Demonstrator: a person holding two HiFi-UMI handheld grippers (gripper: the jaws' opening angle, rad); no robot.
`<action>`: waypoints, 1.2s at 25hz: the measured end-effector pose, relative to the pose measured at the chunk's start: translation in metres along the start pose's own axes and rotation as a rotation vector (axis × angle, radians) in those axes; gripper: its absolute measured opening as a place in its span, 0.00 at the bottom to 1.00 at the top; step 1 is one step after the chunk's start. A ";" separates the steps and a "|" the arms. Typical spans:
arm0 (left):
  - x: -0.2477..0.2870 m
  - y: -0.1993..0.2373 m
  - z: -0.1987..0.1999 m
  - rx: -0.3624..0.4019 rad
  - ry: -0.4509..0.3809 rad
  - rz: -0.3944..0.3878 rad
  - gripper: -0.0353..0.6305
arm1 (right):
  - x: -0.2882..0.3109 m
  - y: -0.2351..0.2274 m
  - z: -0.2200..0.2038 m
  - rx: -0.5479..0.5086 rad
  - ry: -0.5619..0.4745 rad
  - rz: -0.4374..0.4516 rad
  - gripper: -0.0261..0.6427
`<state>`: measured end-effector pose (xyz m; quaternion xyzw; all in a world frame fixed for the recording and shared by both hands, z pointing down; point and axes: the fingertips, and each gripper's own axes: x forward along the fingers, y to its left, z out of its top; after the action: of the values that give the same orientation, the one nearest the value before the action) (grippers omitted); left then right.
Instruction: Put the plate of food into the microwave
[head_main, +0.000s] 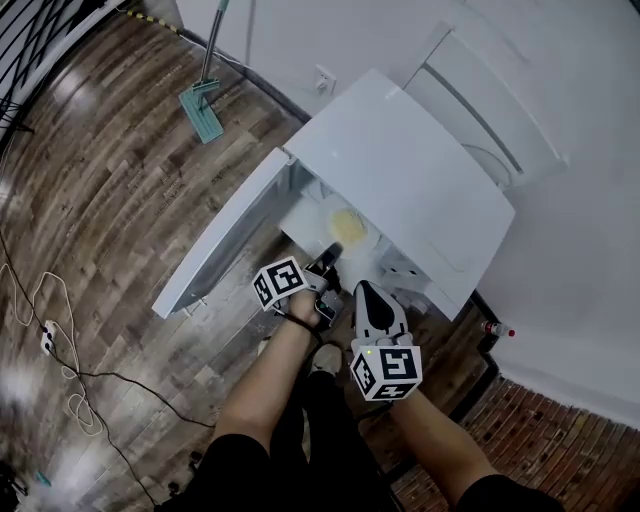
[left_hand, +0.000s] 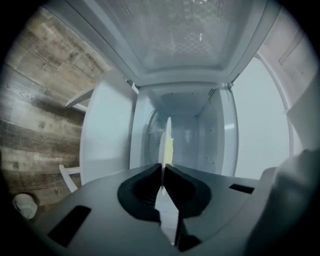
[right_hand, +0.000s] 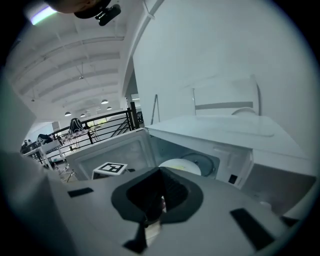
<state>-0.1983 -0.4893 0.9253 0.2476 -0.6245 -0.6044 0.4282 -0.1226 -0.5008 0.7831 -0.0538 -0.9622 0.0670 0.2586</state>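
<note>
A white microwave (head_main: 410, 180) stands with its door (head_main: 225, 245) swung open to the left. A white plate (head_main: 345, 222) carrying yellow food sits in the cavity mouth. My left gripper (head_main: 325, 262) is shut on the plate's near rim. In the left gripper view the plate (left_hand: 167, 145) shows edge-on, pinched between the jaws (left_hand: 162, 182), with the cavity behind it. My right gripper (head_main: 365, 292) hovers just right of the left one, shut and empty. From the right gripper view (right_hand: 159, 200) I see the plate (right_hand: 180, 166) over the glass turntable (right_hand: 201, 162).
A mop (head_main: 205, 100) lies on the wooden floor at the back left. White cables (head_main: 50, 340) trail across the floor at the left. A white chair-like frame (head_main: 480, 100) stands behind the microwave. A small red-tipped item (head_main: 497, 329) lies by the wall at right.
</note>
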 end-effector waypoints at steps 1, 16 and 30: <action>0.008 -0.001 0.001 0.015 0.009 0.002 0.07 | -0.002 -0.001 0.000 -0.001 0.003 -0.001 0.05; 0.093 -0.006 0.025 0.104 0.070 0.030 0.07 | -0.019 -0.016 -0.029 -0.023 0.056 -0.022 0.05; 0.105 -0.010 0.030 0.393 0.069 0.202 0.08 | -0.014 -0.024 -0.040 0.011 0.085 -0.036 0.05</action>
<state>-0.2792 -0.5608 0.9433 0.2830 -0.7369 -0.4162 0.4514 -0.0922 -0.5223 0.8146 -0.0379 -0.9508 0.0655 0.3006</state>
